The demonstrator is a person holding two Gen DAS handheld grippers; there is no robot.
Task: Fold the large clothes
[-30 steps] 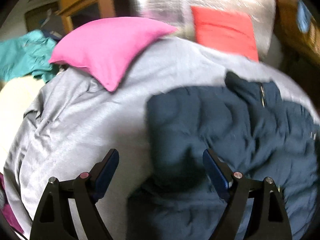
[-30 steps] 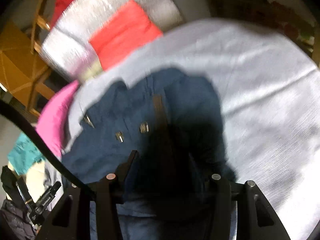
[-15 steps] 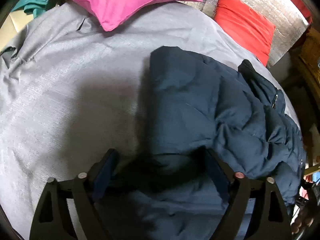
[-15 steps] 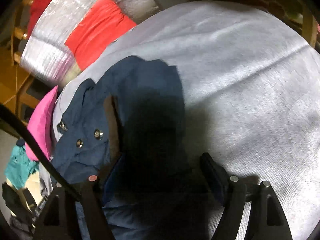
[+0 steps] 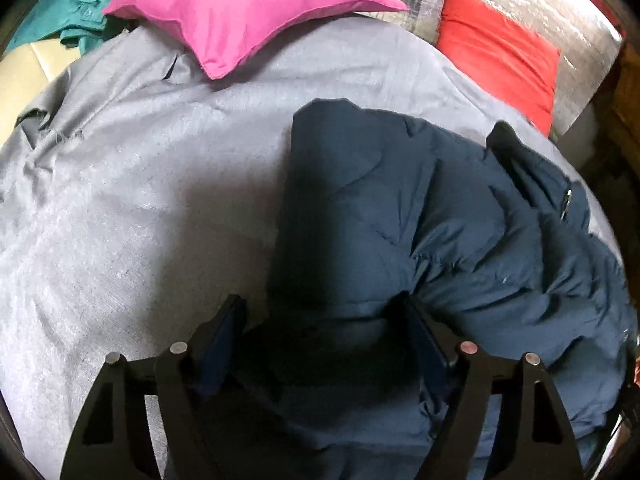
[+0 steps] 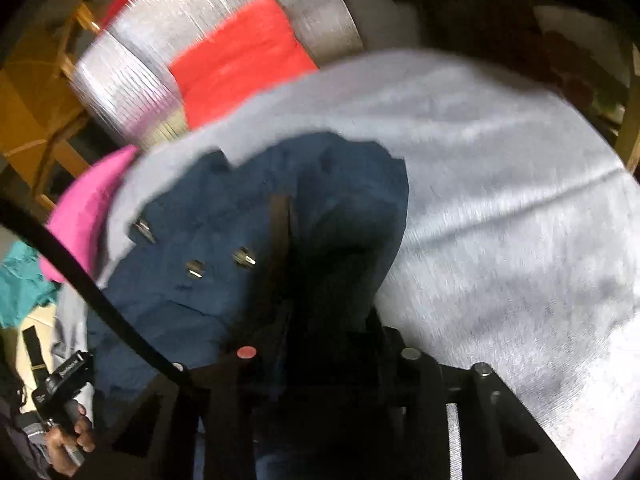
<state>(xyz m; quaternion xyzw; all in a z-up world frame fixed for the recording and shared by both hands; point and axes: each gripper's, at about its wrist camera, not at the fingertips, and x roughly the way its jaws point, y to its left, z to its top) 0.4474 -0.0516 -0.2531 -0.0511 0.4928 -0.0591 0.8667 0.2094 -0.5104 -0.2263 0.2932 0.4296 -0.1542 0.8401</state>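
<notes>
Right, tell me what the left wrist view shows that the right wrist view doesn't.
Only the left wrist view shows the left gripper, jaws apart around a fold of the navy jacket, and a zip pull. Only the right wrist view shows the jacket's metal snaps, a hand on the other handle, and the right gripper, too dark to judge. Both share the jacket, grey sheet, pink pillow, red pillow.

The jacket (image 5: 420,216) is matt, puffy quilted navy cloth with shiny metal snaps (image 6: 244,257), lying on a grey bedsheet (image 5: 140,200) of coarse-looking weave.
</notes>
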